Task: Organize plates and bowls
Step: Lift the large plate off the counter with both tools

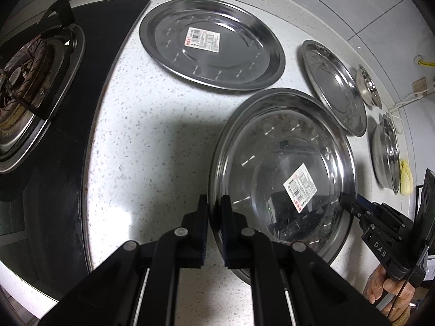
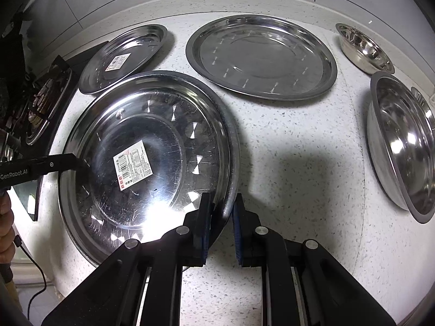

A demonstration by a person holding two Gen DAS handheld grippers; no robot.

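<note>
A large steel plate (image 1: 272, 149) (image 2: 152, 119) with a barcode sticker lies nearest me on the speckled counter (image 1: 149, 135). My left gripper (image 1: 214, 212) is shut on its left rim and shows as a black arm (image 2: 81, 163) in the right wrist view. My right gripper (image 2: 221, 212) is shut on the opposite rim, with the edge between its blue pads (image 2: 206, 217); it also shows in the left wrist view (image 1: 345, 199). Behind it lie a second stickered plate (image 1: 212, 43) (image 2: 122, 57) and a plain plate (image 1: 334, 87) (image 2: 261, 57).
A small steel bowl (image 2: 364, 49) (image 1: 368, 85) and a bigger bowl (image 2: 402, 141) (image 1: 386, 154) sit at the right. A black gas stove (image 1: 32, 87) (image 2: 46, 100) borders the counter on the left. A tiled wall runs behind. A hand (image 1: 386, 290) holds the right gripper.
</note>
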